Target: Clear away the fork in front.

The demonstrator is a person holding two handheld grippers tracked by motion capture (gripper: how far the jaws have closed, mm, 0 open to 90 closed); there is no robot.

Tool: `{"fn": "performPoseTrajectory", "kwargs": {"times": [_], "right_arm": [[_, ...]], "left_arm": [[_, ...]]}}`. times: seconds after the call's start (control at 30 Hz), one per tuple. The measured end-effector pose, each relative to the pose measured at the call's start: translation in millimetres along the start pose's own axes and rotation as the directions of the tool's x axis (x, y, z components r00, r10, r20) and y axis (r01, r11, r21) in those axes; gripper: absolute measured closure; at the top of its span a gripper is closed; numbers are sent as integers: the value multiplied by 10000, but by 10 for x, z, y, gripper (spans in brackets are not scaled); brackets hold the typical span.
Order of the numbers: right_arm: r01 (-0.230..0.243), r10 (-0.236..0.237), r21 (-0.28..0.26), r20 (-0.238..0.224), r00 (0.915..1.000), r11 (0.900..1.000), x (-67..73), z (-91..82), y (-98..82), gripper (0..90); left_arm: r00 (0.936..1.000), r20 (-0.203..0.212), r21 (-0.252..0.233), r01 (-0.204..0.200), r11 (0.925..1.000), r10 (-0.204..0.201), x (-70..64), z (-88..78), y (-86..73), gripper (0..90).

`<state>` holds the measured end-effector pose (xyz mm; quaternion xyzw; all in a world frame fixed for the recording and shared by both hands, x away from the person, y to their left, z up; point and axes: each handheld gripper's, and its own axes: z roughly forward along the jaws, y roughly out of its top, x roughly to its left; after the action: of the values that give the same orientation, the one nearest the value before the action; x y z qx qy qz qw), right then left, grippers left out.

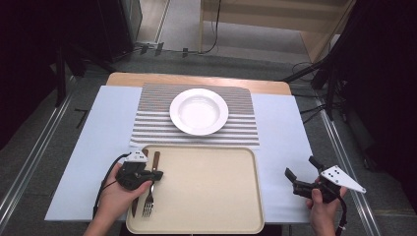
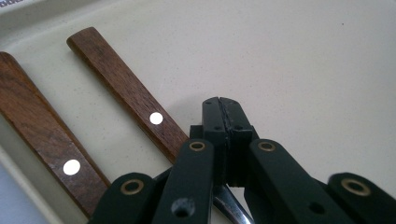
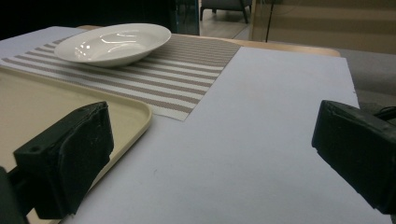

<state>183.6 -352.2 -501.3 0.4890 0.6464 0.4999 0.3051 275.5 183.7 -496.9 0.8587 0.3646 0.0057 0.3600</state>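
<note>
**Wood-handled cutlery on the tray, left jaws clamped on the fork**

Grey carpet floor all around, dark curtains at both sides, some cables lying about at the back. One desk (image 1: pixel 290 147), wooden top showing at the far edge, with a pale blue sheet over most of it. On that: one beige tray (image 1: pixel 206 191) at the near edge, one striped placemat (image 1: pixel 236 130) behind it, and one white plate (image 1: pixel 199 111) sitting on the mat.

Cutlery count is two, both at the left end of the tray, side by side: one fork (image 1: pixel 148 204) and one knife (image 1: pixel 134 206), each with a brown wooden handle.

Two grippers, one per hand. Left gripper (image 1: pixel 153 175) is down on the tray over the fork, jaws clenched around its metal neck just below the handle; the left gripper view shows the pads pressed tight together with the shiny neck under them. Right gripper (image 1: pixel 301 173) is off to the right above the blue sheet, well apart from the tray, jaws spread wide with nothing between them.
</note>
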Motion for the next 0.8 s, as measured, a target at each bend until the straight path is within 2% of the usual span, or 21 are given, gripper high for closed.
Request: {"fn": "performPoseTrajectory", "kwargs": {"times": [0.27,0.5,0.8], "right_arm": [[-55,55,-2,-170,9998,10000,15,13,7,0],[-17,17,-4,-174,9998,10000,17,23,11,0],[45,-44,72,-177,9998,10000,20,37,-2,0]], "left_arm": [[9997,-132,-348,213,9992,-217,61,16,-5,888],[9978,-513,-862,383,9955,-428,114,62,32,860],[9926,-1069,-1176,456,9920,-583,174,117,99,897]]}}
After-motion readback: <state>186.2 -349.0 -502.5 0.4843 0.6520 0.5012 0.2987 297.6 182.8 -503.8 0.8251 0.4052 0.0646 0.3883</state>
